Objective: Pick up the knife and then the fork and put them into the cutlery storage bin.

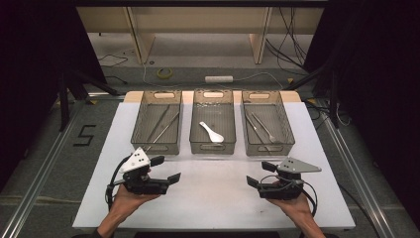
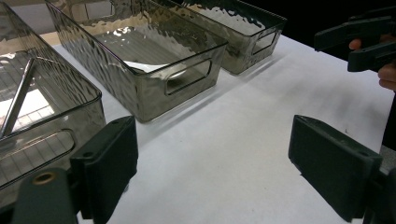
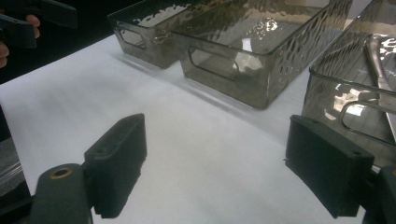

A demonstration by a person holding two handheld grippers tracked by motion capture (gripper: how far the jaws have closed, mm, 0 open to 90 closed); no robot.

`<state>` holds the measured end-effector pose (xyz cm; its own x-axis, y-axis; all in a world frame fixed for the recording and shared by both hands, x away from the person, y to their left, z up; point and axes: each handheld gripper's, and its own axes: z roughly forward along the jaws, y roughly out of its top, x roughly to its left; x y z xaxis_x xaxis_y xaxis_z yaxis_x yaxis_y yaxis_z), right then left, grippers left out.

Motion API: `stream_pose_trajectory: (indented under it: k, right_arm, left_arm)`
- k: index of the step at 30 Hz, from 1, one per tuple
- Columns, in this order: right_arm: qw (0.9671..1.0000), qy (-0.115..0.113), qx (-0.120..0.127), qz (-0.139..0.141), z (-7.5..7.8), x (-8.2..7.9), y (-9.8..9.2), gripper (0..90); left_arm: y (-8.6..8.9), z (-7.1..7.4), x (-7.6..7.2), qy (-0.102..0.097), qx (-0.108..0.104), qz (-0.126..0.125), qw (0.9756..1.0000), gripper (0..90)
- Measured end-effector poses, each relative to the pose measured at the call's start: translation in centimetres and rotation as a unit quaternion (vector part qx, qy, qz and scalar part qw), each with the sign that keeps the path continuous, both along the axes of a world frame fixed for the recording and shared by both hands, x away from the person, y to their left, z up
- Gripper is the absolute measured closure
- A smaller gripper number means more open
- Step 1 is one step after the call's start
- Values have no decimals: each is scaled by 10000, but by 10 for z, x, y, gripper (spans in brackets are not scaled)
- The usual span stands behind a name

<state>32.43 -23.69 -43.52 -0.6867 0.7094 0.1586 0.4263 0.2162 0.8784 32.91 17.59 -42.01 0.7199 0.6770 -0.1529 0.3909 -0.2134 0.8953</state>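
Note:
Three smoky clear bins stand in a row at the back of the white table (image 1: pixel 213 191). The left bin (image 1: pixel 156 121) holds long metal chopsticks (image 1: pixel 161 125), the middle bin (image 1: pixel 213 120) a white spoon (image 1: pixel 211 132), the right bin (image 1: pixel 267 121) metal cutlery (image 1: pixel 261 127). My left gripper (image 1: pixel 166 169) is held in a hand at the near left, jaws wide apart and empty, pointing right. My right gripper (image 1: pixel 261 174) sits at the near right, open and empty, pointing left. In the left gripper view my left gripper (image 2: pixel 212 161) faces bare table beside the bins; so does my right gripper (image 3: pixel 215 165) in its own view.
Bare white table surface lies between the two grippers and in front of the bins. Beyond the table are a grey floor with cables, a yellow tape roll (image 1: pixel 165 73), a white power strip (image 1: pixel 219 79) and wooden furniture legs. Metal rails run along both sides.

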Motion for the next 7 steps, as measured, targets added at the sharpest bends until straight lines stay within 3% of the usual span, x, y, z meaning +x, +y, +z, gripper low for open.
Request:
stream_pose_trajectory:
  k: [7]
  right_arm:
    - [10000,-3,-30,-17,0,1,0,211]
  left_arm:
    - [0,0,0,4,3,2,10000,154]
